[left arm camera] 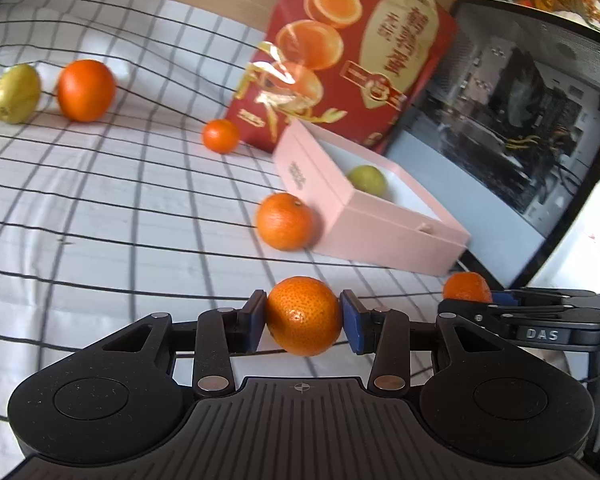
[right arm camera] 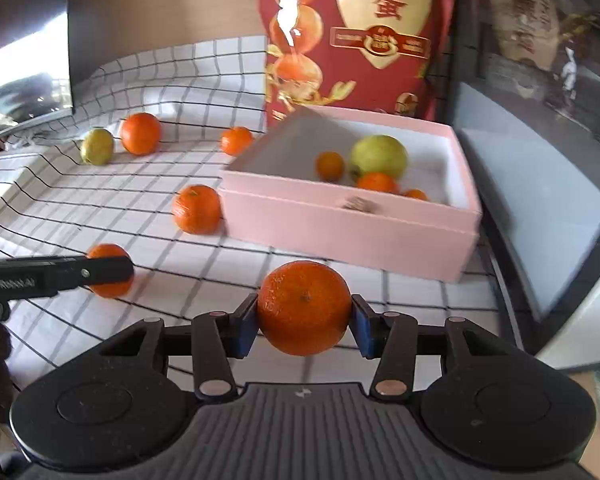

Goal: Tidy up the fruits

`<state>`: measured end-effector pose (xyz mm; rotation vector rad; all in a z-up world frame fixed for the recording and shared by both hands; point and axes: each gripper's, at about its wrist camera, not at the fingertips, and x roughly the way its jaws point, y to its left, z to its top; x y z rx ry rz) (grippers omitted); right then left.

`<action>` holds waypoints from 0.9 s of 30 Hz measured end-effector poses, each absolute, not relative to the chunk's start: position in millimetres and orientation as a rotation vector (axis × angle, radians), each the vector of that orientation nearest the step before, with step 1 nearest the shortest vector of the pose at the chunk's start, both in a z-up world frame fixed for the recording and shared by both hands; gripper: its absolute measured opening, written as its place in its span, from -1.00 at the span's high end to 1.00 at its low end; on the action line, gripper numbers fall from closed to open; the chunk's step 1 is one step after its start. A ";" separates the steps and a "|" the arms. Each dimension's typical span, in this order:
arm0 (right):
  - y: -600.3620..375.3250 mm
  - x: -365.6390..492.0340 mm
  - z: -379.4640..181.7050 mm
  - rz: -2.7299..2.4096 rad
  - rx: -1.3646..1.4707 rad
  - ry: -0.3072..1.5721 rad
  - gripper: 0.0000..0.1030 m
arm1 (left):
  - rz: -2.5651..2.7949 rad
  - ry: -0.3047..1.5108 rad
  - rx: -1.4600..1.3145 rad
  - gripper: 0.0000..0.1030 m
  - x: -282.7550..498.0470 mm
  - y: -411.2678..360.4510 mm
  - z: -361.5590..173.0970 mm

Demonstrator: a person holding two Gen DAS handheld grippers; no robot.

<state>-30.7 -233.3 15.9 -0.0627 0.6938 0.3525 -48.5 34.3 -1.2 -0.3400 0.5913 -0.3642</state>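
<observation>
My left gripper [left arm camera: 303, 320] is shut on a tangerine [left arm camera: 300, 304], held just above the checked cloth. My right gripper [right arm camera: 305, 320] is shut on a larger tangerine [right arm camera: 304, 296] in front of the open pink box [right arm camera: 340, 236]. In the box lie a green fruit [right arm camera: 378, 156] and three small oranges [right arm camera: 330, 166]. Loose on the cloth are an orange [right arm camera: 196, 208] by the box's left corner, a small one [right arm camera: 236, 140], a big one [right arm camera: 140, 133] and a yellow-green fruit [right arm camera: 97, 146] at the far left.
A red printed carton [right arm camera: 348, 32] stands right behind the box. A glass-sided computer case [left arm camera: 500, 128] walls off the right side. The white checked cloth [left arm camera: 100, 208] is wrinkled and rises toward the back. A dark monitor edge [right arm camera: 24, 92] sits at far left.
</observation>
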 end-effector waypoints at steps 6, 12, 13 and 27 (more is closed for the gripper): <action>-248.8 -32.2 20.7 0.319 -0.053 0.704 0.08 | -0.445 0.573 -0.301 0.13 -39.8 14.8 20.5; -254.7 -24.2 66.5 0.331 -0.033 0.629 0.08 | -0.461 0.500 -0.284 0.13 2.9 1.3 78.8; -255.1 -19.0 77.3 0.325 -0.032 0.617 0.08 | -0.454 0.494 -0.283 0.13 13.2 -1.7 87.5; -232.4 91.6 190.2 0.083 -0.132 0.478 0.08 | -0.453 0.685 -0.169 0.13 108.2 -52.0 64.2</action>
